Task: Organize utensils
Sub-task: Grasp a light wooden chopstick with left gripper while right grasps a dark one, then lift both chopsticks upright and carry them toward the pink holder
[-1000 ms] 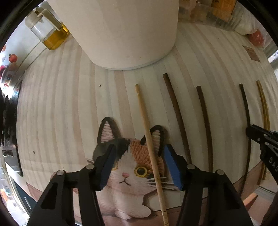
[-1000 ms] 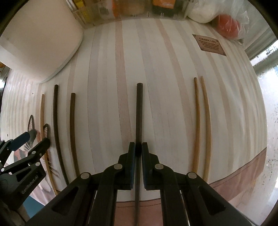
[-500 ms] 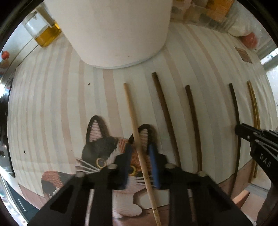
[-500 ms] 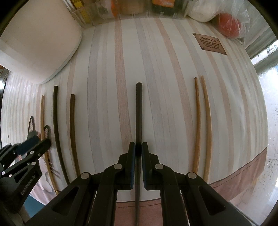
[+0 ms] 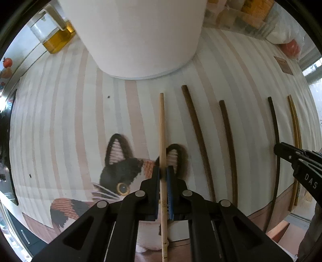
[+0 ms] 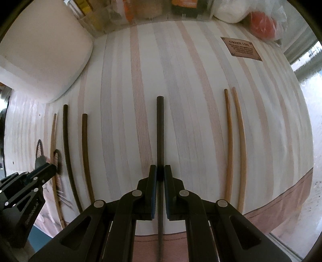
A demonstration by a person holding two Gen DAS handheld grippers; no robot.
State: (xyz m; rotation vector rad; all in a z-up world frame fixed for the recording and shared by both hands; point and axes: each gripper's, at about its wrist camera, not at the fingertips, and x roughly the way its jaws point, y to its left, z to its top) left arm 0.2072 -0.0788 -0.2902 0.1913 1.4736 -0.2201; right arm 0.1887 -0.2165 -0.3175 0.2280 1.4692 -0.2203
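Observation:
Several chopsticks lie side by side on a striped tablecloth. My left gripper [image 5: 163, 171] is shut on a light bamboo chopstick [image 5: 162, 129] that crosses a cat-shaped mat [image 5: 120, 171]. My right gripper [image 6: 160, 171] is shut on a black chopstick [image 6: 160, 129]. Two dark brown chopsticks [image 5: 196, 131] [image 5: 228, 137] lie between the grippers; they also show in the right wrist view [image 6: 67, 145] [image 6: 85, 145]. A pair of tan chopsticks [image 6: 234, 137] lies to the right of the black one. The right gripper shows at the right edge of the left wrist view [image 5: 281, 147], and the left gripper at the left of the right wrist view [image 6: 48, 171].
A large white container [image 5: 138, 34] stands at the back of the table, close to the chopstick tips. A bottle of yellow oil [image 5: 54, 34] stands to its left. Clear boxes [image 6: 140, 14] and a bagged red item [image 6: 263, 24] line the far edge. The cloth's front edge is near.
My left gripper has closed from wide open onto the light bamboo chopstick and shifted right over the cat mat. The right gripper has stayed shut on the black chopstick.

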